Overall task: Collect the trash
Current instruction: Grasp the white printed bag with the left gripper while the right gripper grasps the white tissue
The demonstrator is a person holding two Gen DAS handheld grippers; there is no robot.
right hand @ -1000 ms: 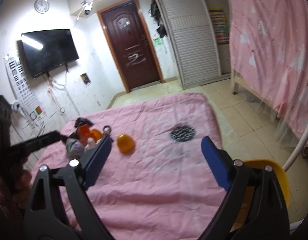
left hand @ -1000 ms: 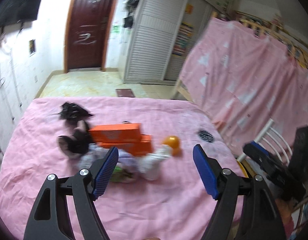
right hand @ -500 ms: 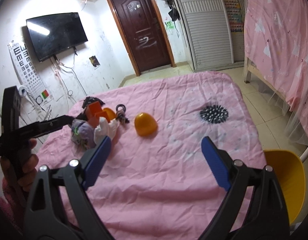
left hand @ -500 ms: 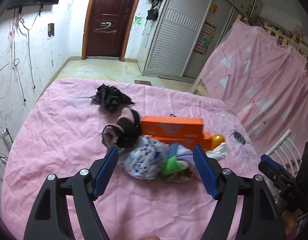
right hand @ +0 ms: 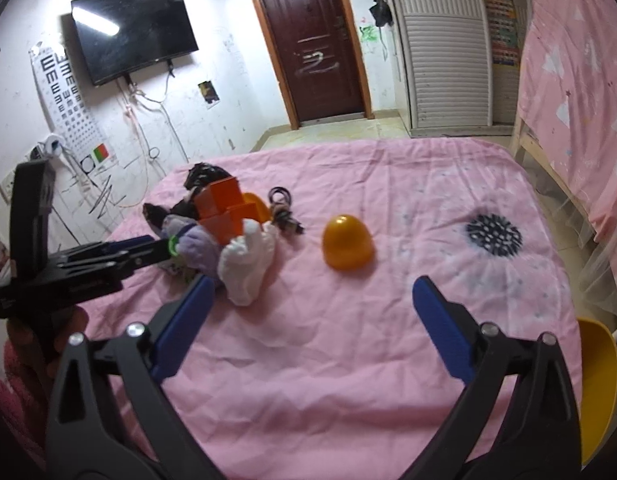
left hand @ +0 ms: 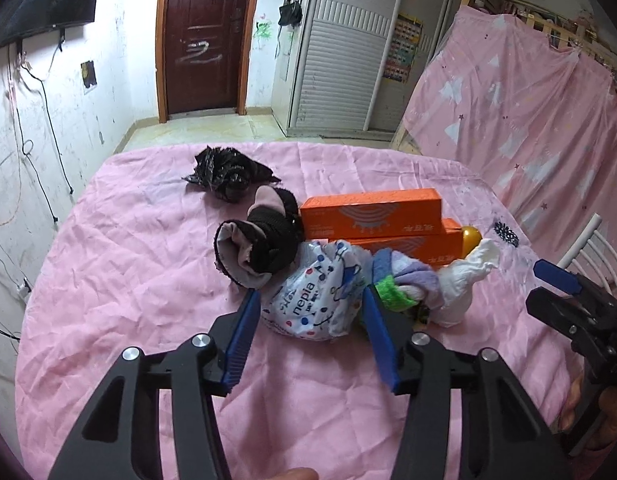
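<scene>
"nepia" reads clearly on the tissue pack point(left hand: 314, 300), just in front of the orange boxes point(left hand: 372, 214) on the pink worktop point(left hand: 128, 280). The left gripper point(left hand: 308, 320) has come down, angled downward, jaws closing around that pack. The right gripper point(right hand: 308, 300) is opening wide, empty, further right.

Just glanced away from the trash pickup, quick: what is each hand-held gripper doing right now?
Left hand-held gripper: jaws closing around the printed tissue pack, not yet clamped on it.
Right hand-held gripper: jaws opening, nothing between them.
</scene>
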